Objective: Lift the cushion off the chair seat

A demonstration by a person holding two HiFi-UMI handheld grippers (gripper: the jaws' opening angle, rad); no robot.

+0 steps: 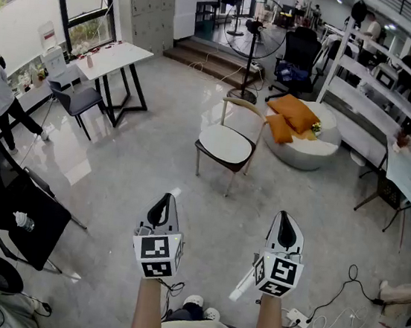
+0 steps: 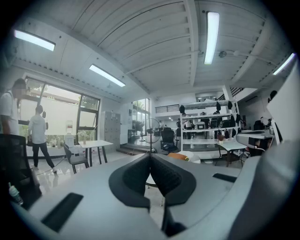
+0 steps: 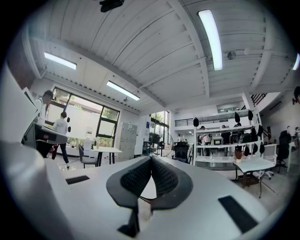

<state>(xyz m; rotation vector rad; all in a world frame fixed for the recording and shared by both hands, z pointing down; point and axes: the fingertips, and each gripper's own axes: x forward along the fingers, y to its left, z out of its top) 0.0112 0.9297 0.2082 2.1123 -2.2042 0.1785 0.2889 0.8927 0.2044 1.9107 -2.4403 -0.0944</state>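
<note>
Pale flat cushion (image 1: 225,144), lying level on seat of wooden chair (image 1: 247,106), out on open floor

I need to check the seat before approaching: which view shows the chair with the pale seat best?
The head view: the whole chair shows from above, seat and curved backrest, unobstructed. In both gripper views the shut jaws cover most of it; only a pale sliver of seat peeks through.
</note>
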